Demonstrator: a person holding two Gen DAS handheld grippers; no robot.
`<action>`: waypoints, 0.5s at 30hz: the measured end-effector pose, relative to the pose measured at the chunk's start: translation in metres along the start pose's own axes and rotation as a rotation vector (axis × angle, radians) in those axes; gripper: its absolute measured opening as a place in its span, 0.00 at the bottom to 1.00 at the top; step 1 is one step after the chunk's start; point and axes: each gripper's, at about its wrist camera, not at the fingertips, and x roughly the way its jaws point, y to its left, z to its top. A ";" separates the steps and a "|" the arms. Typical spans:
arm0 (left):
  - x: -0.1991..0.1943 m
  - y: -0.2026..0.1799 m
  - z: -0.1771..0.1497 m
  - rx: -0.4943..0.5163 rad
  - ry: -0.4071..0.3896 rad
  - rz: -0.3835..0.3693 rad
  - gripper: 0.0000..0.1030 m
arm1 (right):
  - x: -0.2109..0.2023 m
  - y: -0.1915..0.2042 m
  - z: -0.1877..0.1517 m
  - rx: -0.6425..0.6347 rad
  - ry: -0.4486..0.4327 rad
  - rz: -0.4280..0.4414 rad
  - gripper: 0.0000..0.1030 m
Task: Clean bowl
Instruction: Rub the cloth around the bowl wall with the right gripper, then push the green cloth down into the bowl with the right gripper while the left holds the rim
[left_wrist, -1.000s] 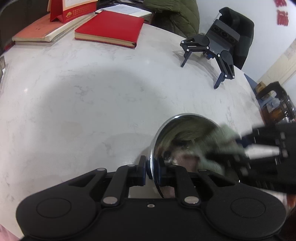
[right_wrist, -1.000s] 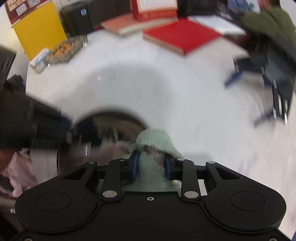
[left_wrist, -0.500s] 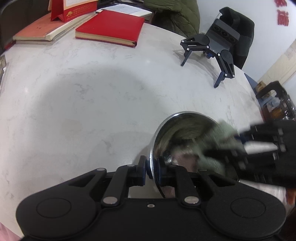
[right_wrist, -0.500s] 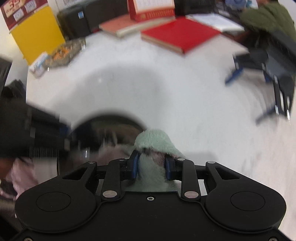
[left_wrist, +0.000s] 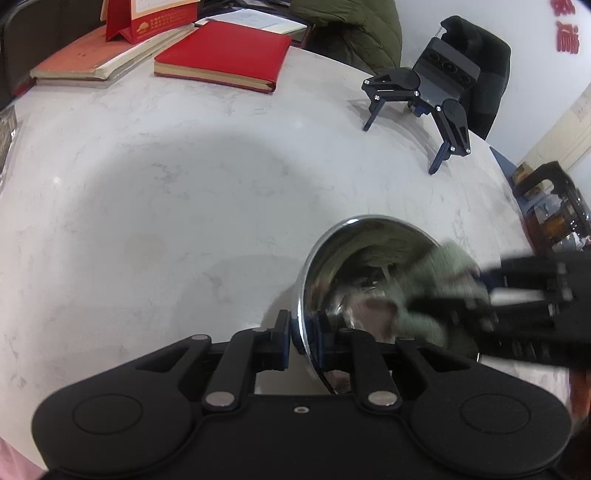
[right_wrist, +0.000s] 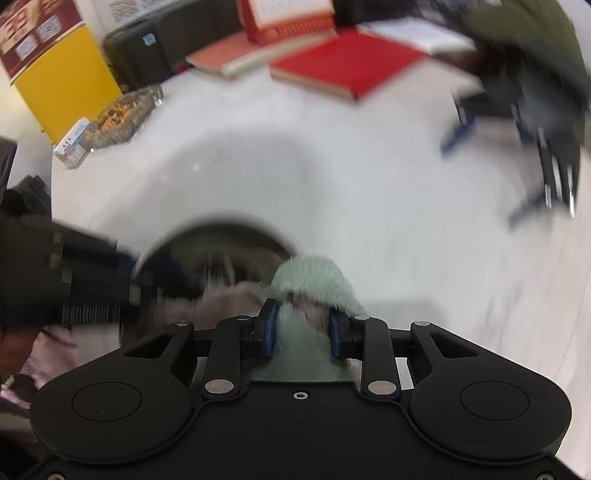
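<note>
While the left gripper (left_wrist: 301, 338) clamps the bowl (left_wrist: 354, 258) rim near the surface (left_wrist: 166, 206) edge, the right gripper (right_wrist: 302, 332) jaws pinch a green cloth (right_wrist: 314, 280) inside it.

Even, soft indoor light falls on my white surface (left_wrist: 155, 206), where a broad round shadow spreads out ahead of me. My left view is sharp, apart from the right gripper (left_wrist: 476, 291) and its cloth (left_wrist: 439, 280), which smear at the right side. The steel bowl (left_wrist: 354, 254) throws small bright glints and warped reflections. My right view is blurred nearly everywhere; only my own black gripper body stays crisp. Both pictures bulge, bending the surface's edges.
</note>
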 end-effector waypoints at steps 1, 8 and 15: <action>-0.001 0.000 0.002 0.003 -0.008 -0.001 0.12 | -0.002 0.000 -0.002 0.018 -0.004 0.002 0.26; 0.004 -0.006 0.021 0.045 -0.030 -0.003 0.13 | -0.002 0.006 0.002 -0.012 -0.024 -0.026 0.26; -0.006 -0.006 0.002 0.052 0.041 -0.010 0.12 | 0.006 0.012 0.026 -0.152 -0.037 -0.049 0.26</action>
